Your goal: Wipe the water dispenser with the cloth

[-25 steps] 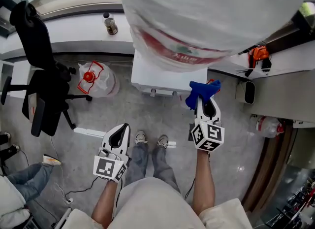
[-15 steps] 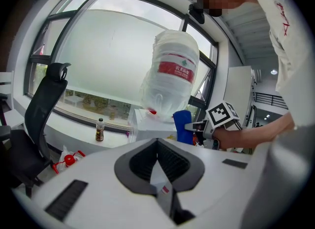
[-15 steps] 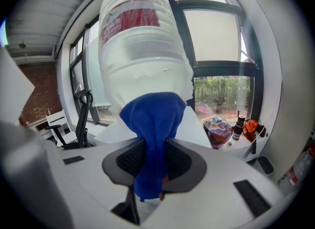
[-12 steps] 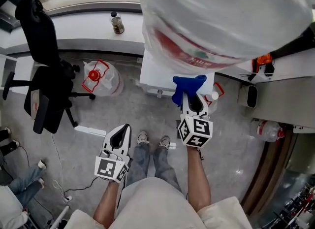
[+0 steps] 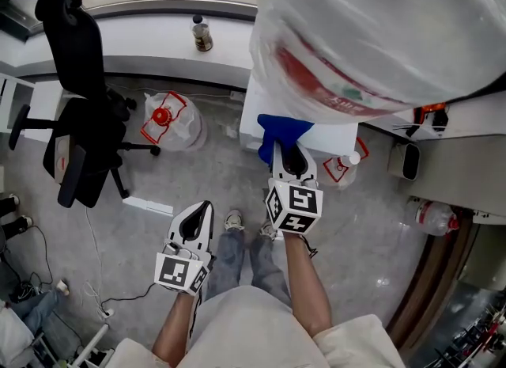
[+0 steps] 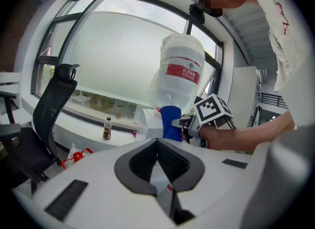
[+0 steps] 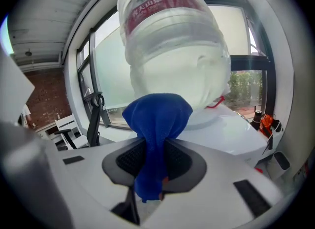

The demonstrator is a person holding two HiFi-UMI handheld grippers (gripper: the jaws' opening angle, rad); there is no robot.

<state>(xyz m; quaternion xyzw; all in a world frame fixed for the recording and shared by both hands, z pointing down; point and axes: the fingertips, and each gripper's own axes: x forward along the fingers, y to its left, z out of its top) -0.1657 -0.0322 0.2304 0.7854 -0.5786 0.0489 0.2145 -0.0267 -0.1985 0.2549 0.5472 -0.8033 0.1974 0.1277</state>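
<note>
right tool (image 7: 155, 147): jaws pinch a blue cloth, the fabric filling the narrow gap between the pads; a short end hangs down behind the grip.
cloth (image 7: 157, 117): bunched into a rounded wad that sticks out past the jaw tips. in the head view it sits at the front left corner of the dispenser's white top, just under the big bottle. whether it presses on the surface cannot be told.
water dispenser (image 5: 336, 135): white box with a flat top, standing on the floor by the window. a large clear water bottle (image 5: 379, 34) with a red label stands upside down on it.
left tool (image 6: 157, 144): jaws pressed together with nothing between them, held low over the floor on the person's left, well apart from the dispenser.
chair (image 5: 75, 97): black office chair, far left.
small bottle (image 5: 202, 36): upright on the white desk (image 5: 134, 42) along the window.
jug (image 5: 170, 121): clear with a red handle, on the floor between chair and dispenser.
</note>
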